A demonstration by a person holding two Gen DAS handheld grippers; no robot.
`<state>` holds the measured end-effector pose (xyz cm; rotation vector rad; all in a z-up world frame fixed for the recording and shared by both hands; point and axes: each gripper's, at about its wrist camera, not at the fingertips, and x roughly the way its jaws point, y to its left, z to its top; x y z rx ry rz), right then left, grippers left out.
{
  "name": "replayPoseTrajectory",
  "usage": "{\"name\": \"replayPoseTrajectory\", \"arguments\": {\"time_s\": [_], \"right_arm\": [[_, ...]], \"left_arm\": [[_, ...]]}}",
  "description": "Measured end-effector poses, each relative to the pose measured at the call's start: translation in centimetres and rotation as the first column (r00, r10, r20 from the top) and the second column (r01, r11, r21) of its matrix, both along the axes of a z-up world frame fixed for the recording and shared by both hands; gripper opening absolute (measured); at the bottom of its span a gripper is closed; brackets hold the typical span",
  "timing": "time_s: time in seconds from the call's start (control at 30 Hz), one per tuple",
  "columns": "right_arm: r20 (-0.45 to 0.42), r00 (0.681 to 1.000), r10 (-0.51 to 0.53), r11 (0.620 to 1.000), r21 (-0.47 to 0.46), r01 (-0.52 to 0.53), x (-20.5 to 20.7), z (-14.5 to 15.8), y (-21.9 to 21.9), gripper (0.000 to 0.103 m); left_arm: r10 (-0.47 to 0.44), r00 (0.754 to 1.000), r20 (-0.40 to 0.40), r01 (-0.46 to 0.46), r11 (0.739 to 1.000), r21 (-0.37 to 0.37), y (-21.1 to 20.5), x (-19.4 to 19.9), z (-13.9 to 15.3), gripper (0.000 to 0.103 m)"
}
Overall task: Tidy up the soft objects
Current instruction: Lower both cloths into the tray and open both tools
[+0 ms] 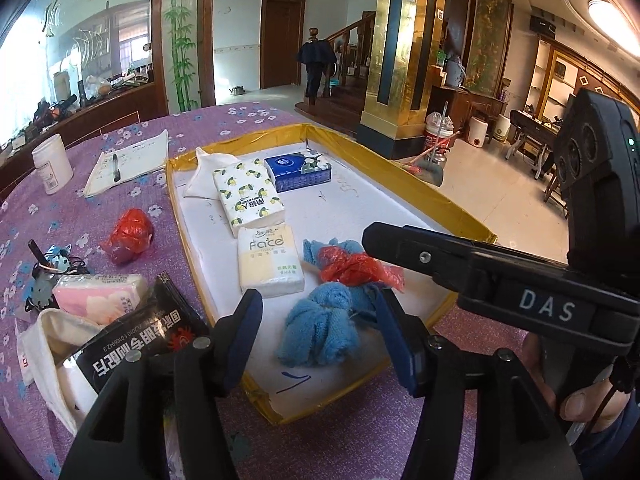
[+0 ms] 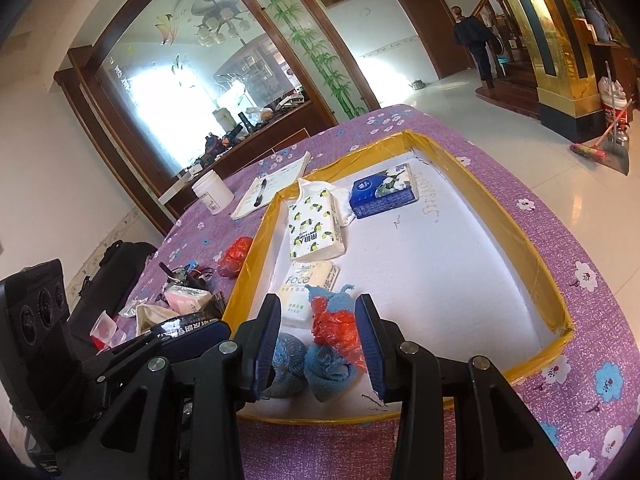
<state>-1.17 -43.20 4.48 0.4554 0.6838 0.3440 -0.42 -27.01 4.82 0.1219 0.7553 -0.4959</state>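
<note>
A white tray (image 1: pixel 400 208) with a yellow taped rim lies on the purple flowered tablecloth. In its near end lies a crumpled blue towel (image 1: pixel 320 328) with a red plastic bag (image 1: pixel 352 268) on top. My left gripper (image 1: pixel 318 308) hovers open over the towel, pads apart from it. My right gripper (image 2: pixel 318 312) reaches in from the right and straddles the red bag (image 2: pixel 334 328) and the towel (image 2: pixel 324 372); a gap shows beside its left pad, so it stands open. Three tissue packs (image 1: pixel 270 260) and a white cloth (image 1: pixel 208 172) lie farther back in the tray.
Left of the tray on the cloth are a second red bag (image 1: pixel 130 232), a pink tissue pack (image 1: pixel 100 292), a black packet (image 1: pixel 136 344), a white cloth pouch (image 1: pixel 44 344) and keys (image 1: pixel 52 272). A white jar (image 1: pixel 52 164) and a notepad with pen (image 1: pixel 128 164) sit farther back.
</note>
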Motion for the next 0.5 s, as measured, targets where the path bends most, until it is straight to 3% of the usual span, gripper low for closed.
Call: {"name": "replayPoseTrajectory", "arguments": {"time_s": [0.1,0.27,0.5], "right_arm": [[0.001,1.0,-0.003,1.0,0.003,0.003,0.0,0.0,0.0,0.042],[0.002,1.0,-0.005,1.0,0.004,0.005,-0.1,0.0,-0.1,0.042],[0.003,1.0,-0.008,1.0,0.003,0.008,-0.1,0.0,-0.2,0.042]], "left_arm": [[-0.022,0.999,-0.031,0.021,0.999,-0.027,0.3,-0.6,0.8,0.058],[-0.024,0.999,-0.033,0.024,1.0,0.005,0.4,-2.7,1.8,0.059],[-0.036,0.996,-0.079,0.034,0.999,-0.02,2.5,-5.5,1.0,0.061]]}}
